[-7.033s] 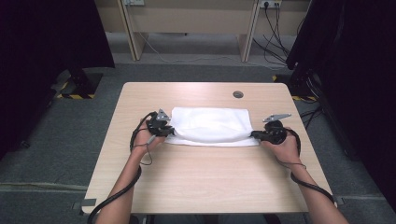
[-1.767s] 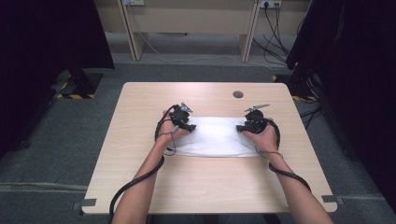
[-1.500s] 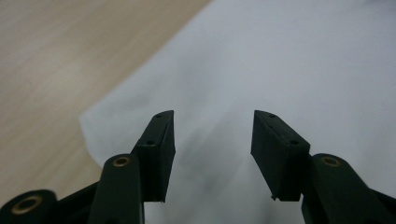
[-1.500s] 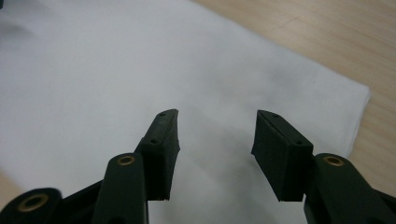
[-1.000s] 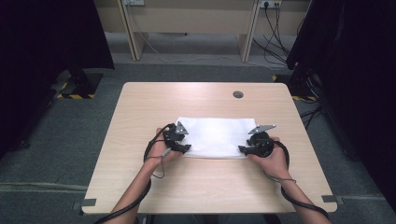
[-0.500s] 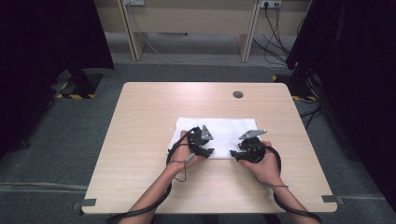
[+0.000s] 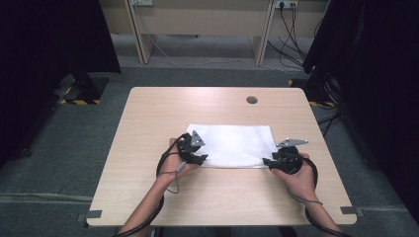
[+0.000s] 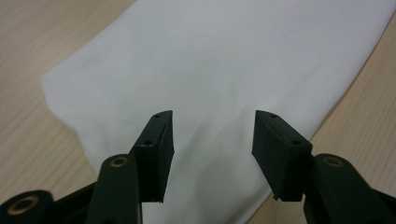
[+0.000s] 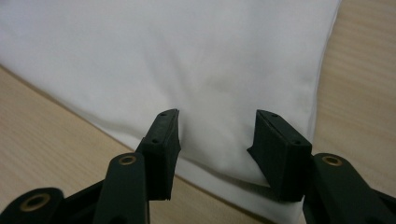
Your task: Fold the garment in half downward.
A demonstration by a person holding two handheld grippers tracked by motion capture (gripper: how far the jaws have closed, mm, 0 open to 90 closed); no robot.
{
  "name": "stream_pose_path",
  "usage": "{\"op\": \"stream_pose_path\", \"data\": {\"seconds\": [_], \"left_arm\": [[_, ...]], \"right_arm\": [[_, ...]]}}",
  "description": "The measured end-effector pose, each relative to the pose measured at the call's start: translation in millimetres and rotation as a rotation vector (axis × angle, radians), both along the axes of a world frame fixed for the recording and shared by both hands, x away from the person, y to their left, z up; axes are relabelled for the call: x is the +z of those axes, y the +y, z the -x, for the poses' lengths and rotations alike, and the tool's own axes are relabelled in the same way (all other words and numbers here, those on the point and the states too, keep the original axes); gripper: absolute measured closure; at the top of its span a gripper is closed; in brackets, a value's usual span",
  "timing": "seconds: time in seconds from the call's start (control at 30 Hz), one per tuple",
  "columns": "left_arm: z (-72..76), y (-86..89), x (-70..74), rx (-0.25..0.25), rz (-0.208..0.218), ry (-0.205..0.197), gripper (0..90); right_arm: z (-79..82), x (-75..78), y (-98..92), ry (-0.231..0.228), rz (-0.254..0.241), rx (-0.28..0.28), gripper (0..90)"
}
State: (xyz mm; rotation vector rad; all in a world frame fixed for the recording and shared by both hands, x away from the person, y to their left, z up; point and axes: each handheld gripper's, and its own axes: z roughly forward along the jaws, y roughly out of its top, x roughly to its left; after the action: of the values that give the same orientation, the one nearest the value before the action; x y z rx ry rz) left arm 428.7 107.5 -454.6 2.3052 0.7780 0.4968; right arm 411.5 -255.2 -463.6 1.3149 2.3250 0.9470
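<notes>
A white cloth, folded into a flat rectangle, lies on the wooden table. My left gripper sits at the cloth's near left corner. In the left gripper view its open jaws hover over the cloth with nothing pinched. My right gripper is at the near right corner. In the right gripper view the gripper is open and straddles the cloth's near edge, which lies flat beneath it.
A round cable hole is set in the table's far right part. Bare wood surrounds the cloth on all sides. Beyond the table are grey carpet, desk legs and cables, with dark curtains at both sides.
Seven seconds ago the cloth was wider front to back; it has since been folded. In the last half second both hands slid apart along the near edge, out to the corners.
</notes>
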Motion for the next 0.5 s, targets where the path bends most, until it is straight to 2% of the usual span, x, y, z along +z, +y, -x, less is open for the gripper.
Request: {"op": "stream_pose_path", "data": {"seconds": [0.07,0.17,0.2,0.23,0.27,0.3,0.33,0.37,0.5], "left_arm": [[2.6,9.3,-3.8,0.02,-0.01,0.006,47.9],[5.2,18.1,-9.1,0.043,-0.003,0.022,47.9],[6.7,21.2,-12.3,0.055,0.026,0.031,48.1],[6.7,21.2,-12.3,0.055,0.026,0.031,48.1],[8.3,24.8,-13.2,0.073,0.045,0.038,48.1],[8.3,24.8,-13.2,0.073,0.045,0.038,48.0],[8.3,24.8,-13.2,0.073,0.045,0.038,48.0],[8.3,24.8,-13.2,0.073,0.045,0.038,48.0],[10.3,24.5,-14.5,0.077,0.053,0.046,48.5]], "right_arm": [[2.5,-1.9,-1.6,-0.022,0.016,0.013,51.4],[2.2,-1.3,-1.4,-0.014,0.02,0.017,51.1],[1.7,-1.2,-2.1,-0.01,0.015,0.018,51.1],[1.7,-1.2,-2.1,-0.01,0.015,0.018,51.1],[1.7,-1.2,-2.6,-0.007,0.008,0.016,51.1],[1.7,-1.2,-2.6,-0.007,0.008,0.016,51.1],[6.3,-2.8,-2.2,-0.035,0.037,0.022,51.1],[6.3,-2.8,-2.2,-0.035,0.037,0.022,53.8],[8.0,-3.4,-4.5,-0.041,0.043,0.023,53.8]]}}
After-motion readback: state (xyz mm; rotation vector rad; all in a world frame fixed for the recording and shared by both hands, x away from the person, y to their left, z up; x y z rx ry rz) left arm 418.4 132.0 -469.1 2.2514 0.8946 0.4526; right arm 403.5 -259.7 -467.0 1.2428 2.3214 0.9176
